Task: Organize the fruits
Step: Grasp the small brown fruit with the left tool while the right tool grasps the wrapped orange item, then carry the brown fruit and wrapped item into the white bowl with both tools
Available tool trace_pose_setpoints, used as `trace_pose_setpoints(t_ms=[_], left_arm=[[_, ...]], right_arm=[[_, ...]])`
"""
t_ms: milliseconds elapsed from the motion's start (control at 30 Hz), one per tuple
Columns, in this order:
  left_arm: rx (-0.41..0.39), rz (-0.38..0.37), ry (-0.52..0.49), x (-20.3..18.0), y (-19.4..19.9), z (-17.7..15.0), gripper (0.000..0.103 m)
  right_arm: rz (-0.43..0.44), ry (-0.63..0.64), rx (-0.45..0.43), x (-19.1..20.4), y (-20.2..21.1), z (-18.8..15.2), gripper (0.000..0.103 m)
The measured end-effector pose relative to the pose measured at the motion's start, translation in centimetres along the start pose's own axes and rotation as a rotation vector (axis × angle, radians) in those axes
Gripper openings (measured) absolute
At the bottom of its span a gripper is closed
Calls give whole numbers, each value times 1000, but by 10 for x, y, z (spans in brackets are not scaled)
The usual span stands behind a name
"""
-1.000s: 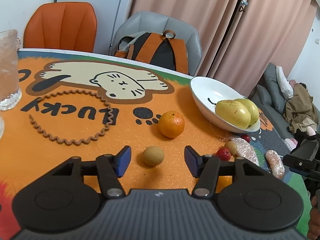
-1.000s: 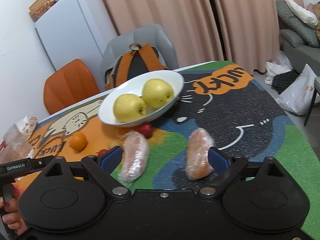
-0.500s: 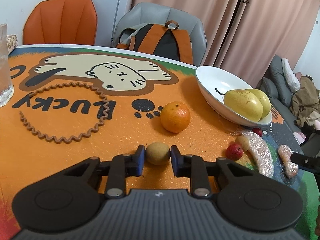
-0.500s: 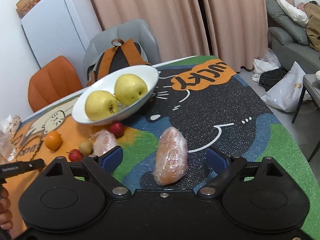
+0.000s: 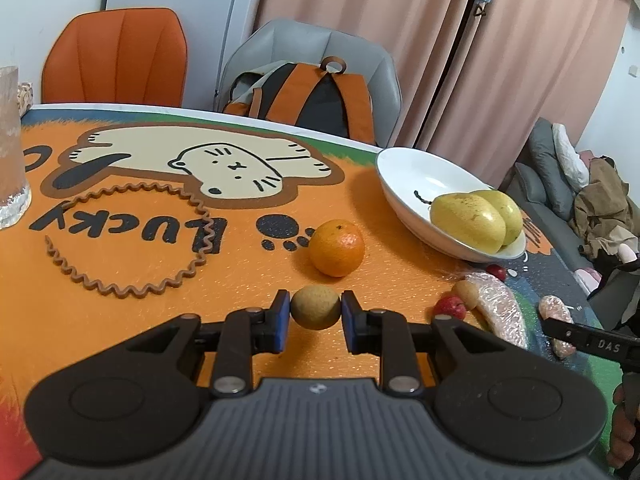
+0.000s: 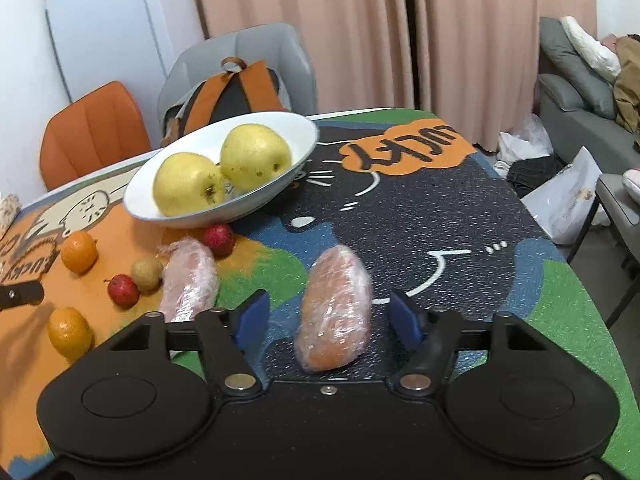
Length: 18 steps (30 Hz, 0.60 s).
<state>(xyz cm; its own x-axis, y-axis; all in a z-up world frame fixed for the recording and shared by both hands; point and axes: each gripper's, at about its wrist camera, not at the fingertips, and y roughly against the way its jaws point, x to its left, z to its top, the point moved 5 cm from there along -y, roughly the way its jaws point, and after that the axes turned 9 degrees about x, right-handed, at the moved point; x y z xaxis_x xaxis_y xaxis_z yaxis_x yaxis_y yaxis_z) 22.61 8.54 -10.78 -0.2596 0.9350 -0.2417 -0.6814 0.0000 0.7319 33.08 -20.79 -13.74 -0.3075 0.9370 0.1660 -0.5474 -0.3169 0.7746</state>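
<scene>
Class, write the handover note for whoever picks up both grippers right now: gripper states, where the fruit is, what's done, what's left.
Left gripper: shut on the small brown fruit.
Right gripper: open, straddling a wrapped orange piece, not gripping.
Done: two pears in the white bowl.
Left on the mat: two oranges, two red fruits, another brown fruit, a second wrapped piece.

Left gripper (image 5: 315,316) pads clamp a small tan fruit (image 5: 315,307); orange (image 5: 337,247) just ahead; bowl (image 5: 412,184) ahead-right.
</scene>
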Motion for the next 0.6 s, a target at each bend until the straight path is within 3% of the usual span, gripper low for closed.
trace_pose_setpoints(t_ms=[167, 600], left_arm=[[-14, -10, -1, -2, 8, 0, 25], [-47, -31, -24, -15, 18, 9, 25]], right_arm=[[-56, 40, -7, 5, 0, -1, 36], [10, 20, -63, 9, 16, 18, 34]])
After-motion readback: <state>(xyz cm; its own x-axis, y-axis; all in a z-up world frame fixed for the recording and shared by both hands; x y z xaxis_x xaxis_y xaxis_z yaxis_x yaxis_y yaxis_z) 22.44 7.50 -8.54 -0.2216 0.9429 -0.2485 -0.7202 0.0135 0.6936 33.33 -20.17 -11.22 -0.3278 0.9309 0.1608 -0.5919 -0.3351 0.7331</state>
